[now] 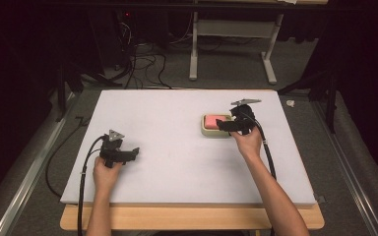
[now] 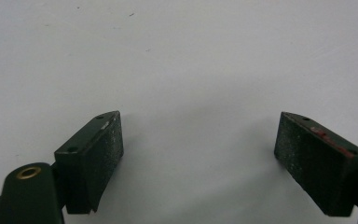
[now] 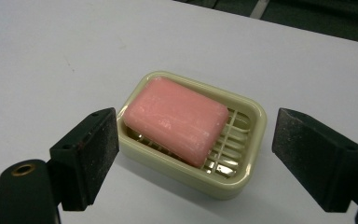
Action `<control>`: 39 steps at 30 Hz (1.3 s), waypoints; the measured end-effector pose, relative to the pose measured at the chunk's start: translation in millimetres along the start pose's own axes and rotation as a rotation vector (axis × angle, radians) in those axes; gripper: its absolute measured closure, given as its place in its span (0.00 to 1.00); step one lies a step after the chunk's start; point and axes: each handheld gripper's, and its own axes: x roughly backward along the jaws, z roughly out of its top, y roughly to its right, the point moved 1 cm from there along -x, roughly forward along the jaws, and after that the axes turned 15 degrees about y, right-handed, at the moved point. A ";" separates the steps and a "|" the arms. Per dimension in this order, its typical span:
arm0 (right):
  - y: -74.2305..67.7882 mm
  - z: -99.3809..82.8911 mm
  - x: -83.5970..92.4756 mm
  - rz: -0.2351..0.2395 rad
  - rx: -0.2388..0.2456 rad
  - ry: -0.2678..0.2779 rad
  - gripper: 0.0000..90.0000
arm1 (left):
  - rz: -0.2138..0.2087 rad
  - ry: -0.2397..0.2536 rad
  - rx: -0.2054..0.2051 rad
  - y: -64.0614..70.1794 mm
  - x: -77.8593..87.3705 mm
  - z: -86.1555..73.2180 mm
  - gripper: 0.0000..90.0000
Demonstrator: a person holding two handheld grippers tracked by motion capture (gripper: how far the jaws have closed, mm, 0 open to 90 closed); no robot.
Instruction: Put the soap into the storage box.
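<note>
- Table (image 1: 177, 147): a white sheet covers the top; a strip of bare wood shows along the near edge in the high view.
- Soap dish (image 3: 214, 179): cream-coloured, rectangular with rounded corners and a slatted floor. It sits flat on the table, right of centre and toward the far side in the high view.
- Soap bar (image 3: 176, 119): pink, rectangular, lying inside the soap dish. In the right gripper view it lies skewed, covering most of the slats and leaving a corner of them bare at the lower right of the dish.
- Right gripper (image 3: 196, 154): held in the person's right hand (image 1: 248, 142), just at the right side of the soap dish in the high view. Its jaws are spread wide and empty. In the right gripper view the dish lies between and beyond the two pads; whether the left pad touches the dish wall cannot be determined.
- Left gripper (image 2: 198, 161): held in the person's left hand (image 1: 106, 174), near the left front of the table, well apart from the soap dish. Its jaws are spread wide with bare white surface between them.
- Pad condition, left gripper view: the right-hand pad carries a reddish smear on its top edge.
- Surroundings: grey floor, cables and a table frame beyond the far edge in the high view.
</note>
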 end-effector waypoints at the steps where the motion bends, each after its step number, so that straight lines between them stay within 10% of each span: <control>1: 0.3 0.4 1.4 0.000 0.002 0.002 0.17 | 0.000 0.000 0.000 0.0 0.0 0.0 0.18; 39: 26.2 -25.2 48.0 -0.028 -0.053 0.048 0.19 | 0.000 0.000 0.000 0.0 0.0 0.0 0.18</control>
